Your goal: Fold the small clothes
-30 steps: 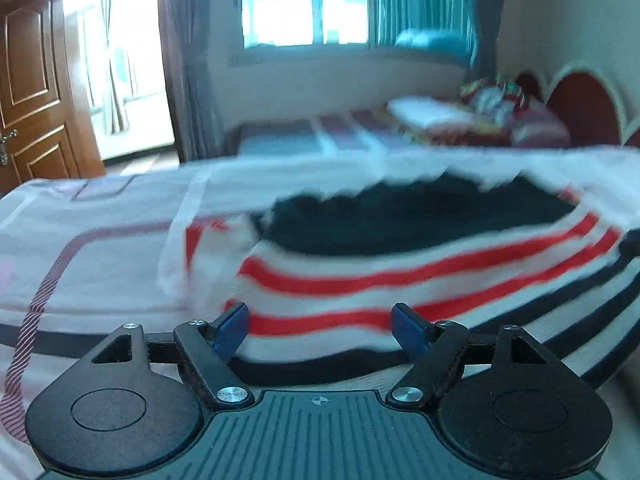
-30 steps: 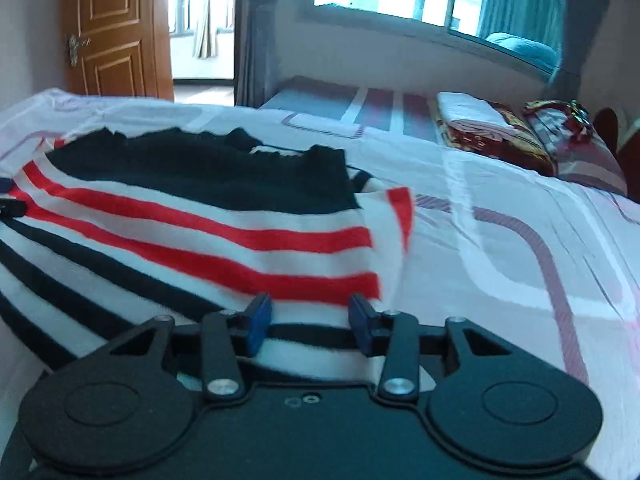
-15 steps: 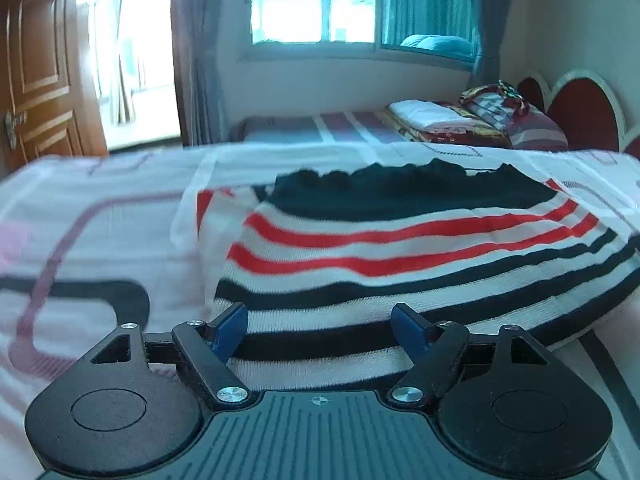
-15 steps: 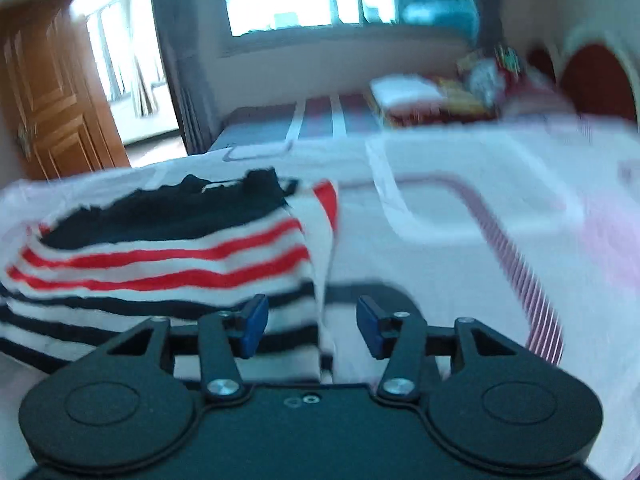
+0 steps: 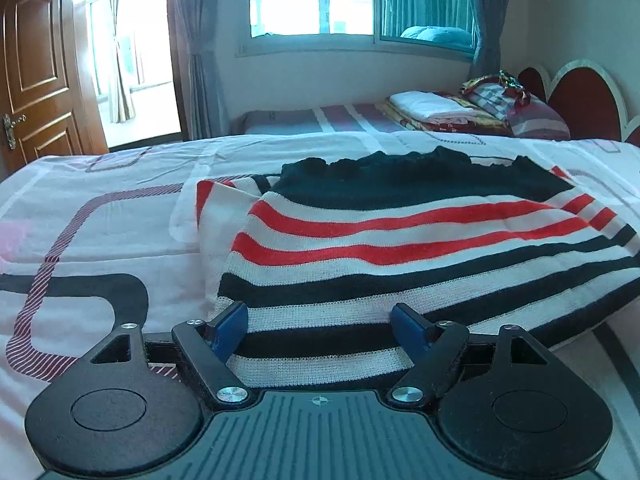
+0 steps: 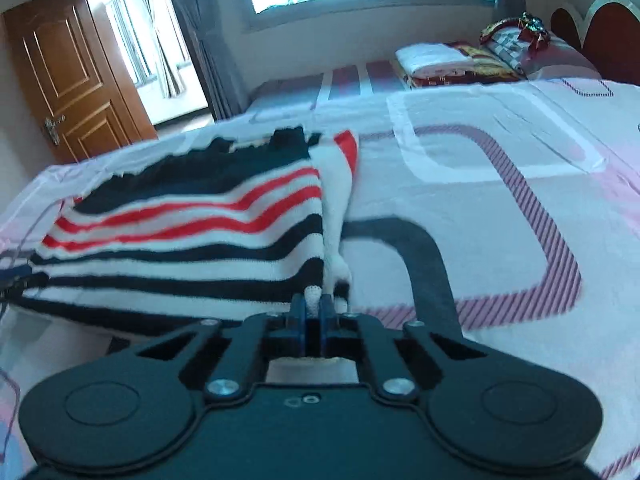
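A knitted sweater [image 5: 400, 248] with red, black and white stripes and a black top part lies flat on the bed sheet [image 5: 100, 240]. My left gripper [image 5: 320, 324] is open and hovers over the sweater's near left hem, its blue pads wide apart with fabric lying under the gap. In the right wrist view the sweater [image 6: 192, 232] spreads to the left. My right gripper [image 6: 314, 308] is closing its jaws, and the pads pinch a white fold at the sweater's near right corner.
The pink and white patterned sheet [image 6: 500, 220] stretches to the right of the sweater. Behind stands a second bed with folded bedding and pillows [image 5: 432, 106] and a red headboard [image 5: 580, 96]. A wooden door [image 5: 36, 72] is at the far left.
My right gripper slid to the sweater's right corner and its jaws went from apart to pinched on the fabric. The left gripper shifted slightly toward the sweater's left edge, still open.
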